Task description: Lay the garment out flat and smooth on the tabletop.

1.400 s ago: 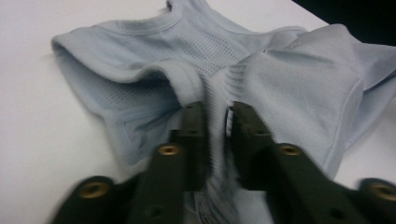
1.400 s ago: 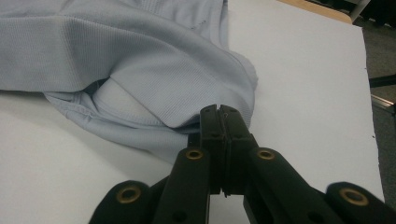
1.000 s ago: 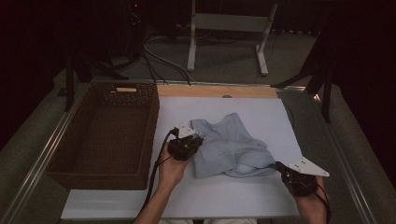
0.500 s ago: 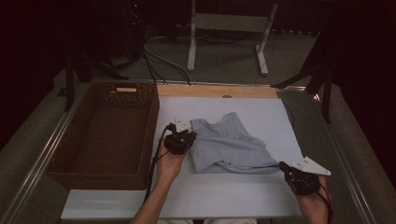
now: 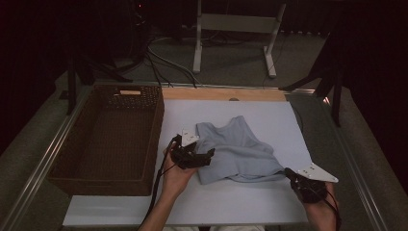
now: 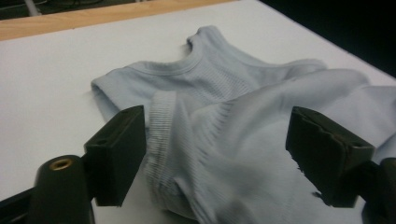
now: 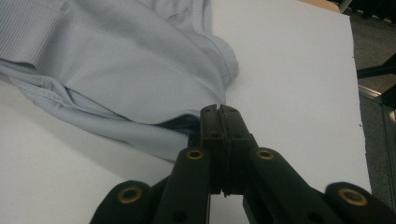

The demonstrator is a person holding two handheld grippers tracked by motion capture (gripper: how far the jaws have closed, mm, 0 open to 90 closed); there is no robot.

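While left tongs straddle shirt, right tongs pinch hem.

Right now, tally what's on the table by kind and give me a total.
Shirt: 1
Basket: 1
Grippers: 2, left open at the shirt's edge, right shut at its corner
Total: 4
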